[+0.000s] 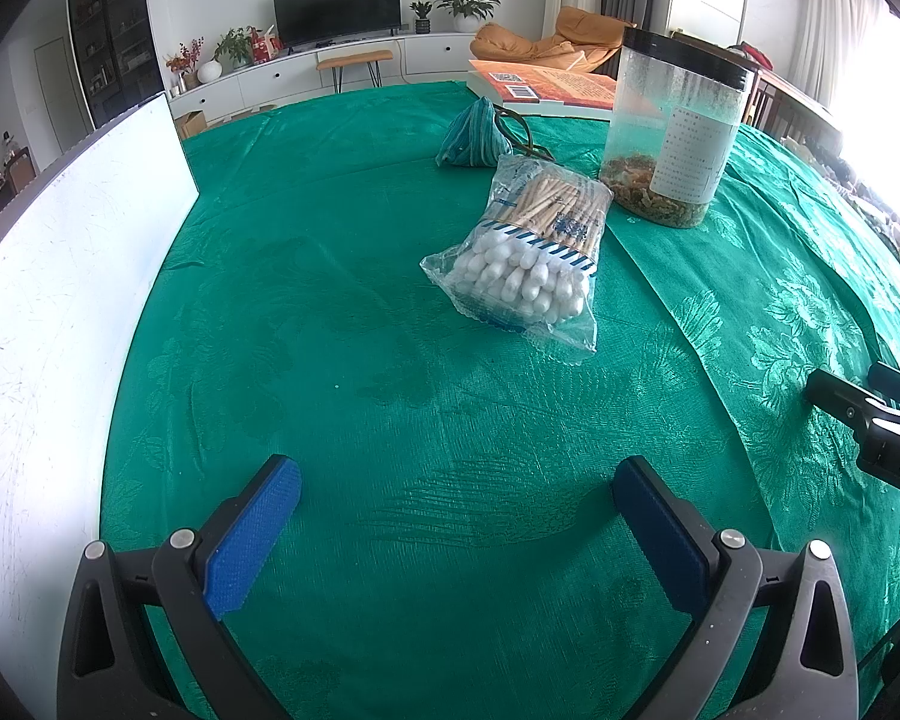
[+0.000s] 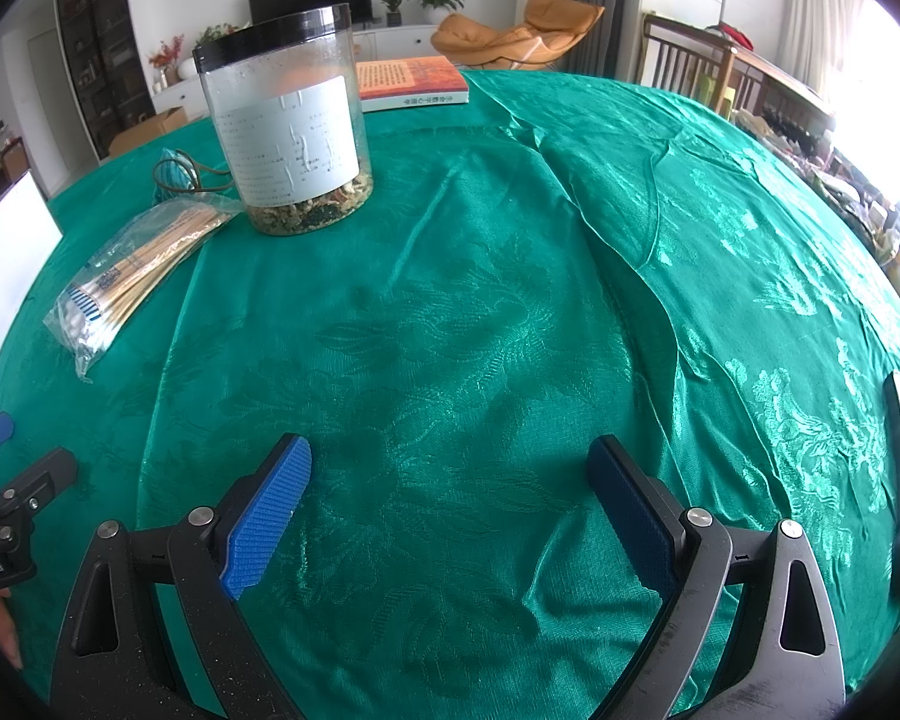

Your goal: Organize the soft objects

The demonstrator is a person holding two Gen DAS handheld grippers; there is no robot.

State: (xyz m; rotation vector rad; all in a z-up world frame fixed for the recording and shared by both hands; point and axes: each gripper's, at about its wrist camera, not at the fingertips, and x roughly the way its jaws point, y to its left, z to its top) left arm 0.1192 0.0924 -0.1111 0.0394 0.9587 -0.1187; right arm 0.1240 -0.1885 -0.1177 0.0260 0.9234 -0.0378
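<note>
Cotton swabs in a clear plastic bag [image 1: 525, 252] lie on the green patterned tablecloth [image 1: 360, 360], ahead of the left gripper [image 1: 456, 516] and well apart from it, with the white tips toward the camera and the wooden sticks pointing away. Just behind the bag sits a small teal pouch [image 1: 474, 135] with a brown cord looped beside it, and to the bag's right stands an upright clear jar [image 1: 678, 132] with a black lid, a white label and a layer of dried bits at the bottom; the bag's far corner lies just beside the jar's base. An orange book [image 1: 546, 84] rests flat farther back, and a white board [image 1: 60, 276] lies along the left edge of the table. The left gripper hovers over bare cloth with its blue-padded jaws spread wide, holding nothing. In the right wrist view the right gripper [image 2: 450, 516] is likewise spread wide and empty above the cloth, where a raised fold runs diagonally across the fabric to its right. From this side the swab bag [image 2: 132, 276] lies off to the left, the jar [image 2: 288, 126] beyond it, and the book [image 2: 411, 81] at the far edge.
</note>
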